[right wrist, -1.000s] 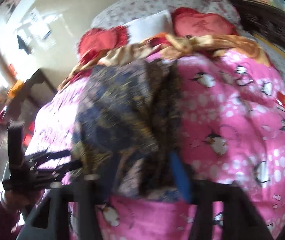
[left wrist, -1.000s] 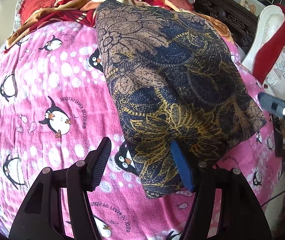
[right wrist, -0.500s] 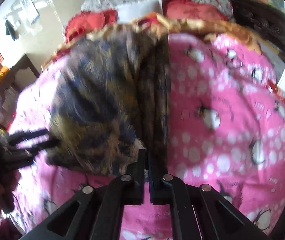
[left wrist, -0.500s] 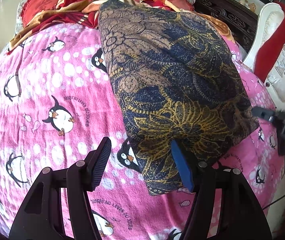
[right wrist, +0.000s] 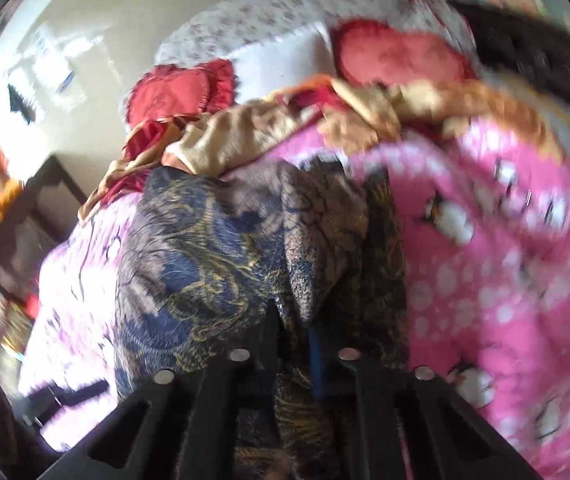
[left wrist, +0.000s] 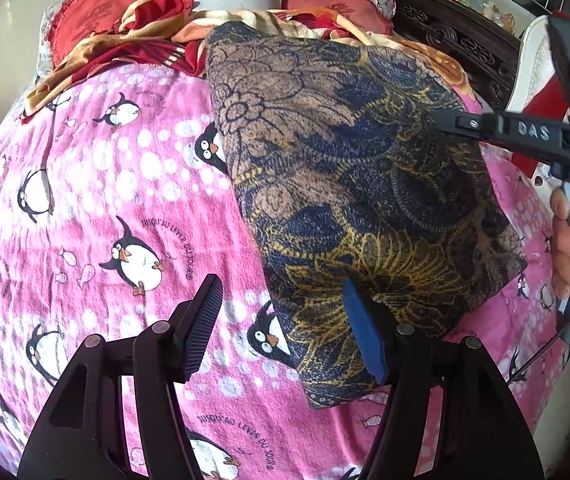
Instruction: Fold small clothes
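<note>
A dark blue, brown and gold patterned garment lies on the pink penguin blanket, folded into a rough rectangle. My left gripper is open above its near left corner, holding nothing. My right gripper is shut on the right edge of the garment and lifts that edge up; the view is blurred. The right gripper also shows in the left wrist view, over the garment's right side.
Red and orange bedding and red pillows are heaped at the head of the bed. A dark carved wooden frame and a white chair stand on the right.
My right gripper closed on the garment's right edge and lifted it, moving up and over the garment. My left gripper stayed open and drew back slightly.
</note>
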{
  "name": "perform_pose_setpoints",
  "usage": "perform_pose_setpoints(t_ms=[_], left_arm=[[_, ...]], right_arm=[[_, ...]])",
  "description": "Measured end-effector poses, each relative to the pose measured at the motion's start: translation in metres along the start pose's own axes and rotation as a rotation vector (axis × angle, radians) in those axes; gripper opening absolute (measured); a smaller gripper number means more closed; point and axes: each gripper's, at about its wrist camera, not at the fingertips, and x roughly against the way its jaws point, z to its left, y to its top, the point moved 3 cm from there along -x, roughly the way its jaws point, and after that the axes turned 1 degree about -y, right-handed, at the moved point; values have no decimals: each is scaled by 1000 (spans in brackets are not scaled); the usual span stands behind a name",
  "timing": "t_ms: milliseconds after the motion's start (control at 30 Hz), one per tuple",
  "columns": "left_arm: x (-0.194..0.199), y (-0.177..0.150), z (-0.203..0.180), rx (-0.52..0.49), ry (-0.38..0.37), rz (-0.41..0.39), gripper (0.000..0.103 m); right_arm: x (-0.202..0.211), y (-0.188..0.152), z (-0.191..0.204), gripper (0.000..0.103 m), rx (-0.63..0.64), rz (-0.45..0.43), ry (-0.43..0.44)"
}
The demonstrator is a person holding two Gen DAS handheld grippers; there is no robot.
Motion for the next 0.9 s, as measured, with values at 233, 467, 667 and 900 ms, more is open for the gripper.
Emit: perform_pose_setpoints(t_ms=[233,467,667,900], left_arm=[[-10,22,14,102,-119,-29,63],[-22,41,31,193,-208,-94,74],[-49,51,37,248,-310,-71,79],[-59,59,21,236,-312,-72,84]], right_arm=[[-8,-17,-25,8,-51,2,-58],[12,-15,-35,69,-70,-105,-64],[-14,-18,-44,74,-55,-39,53],[-39,-17,-51,67,-135,9,224]])
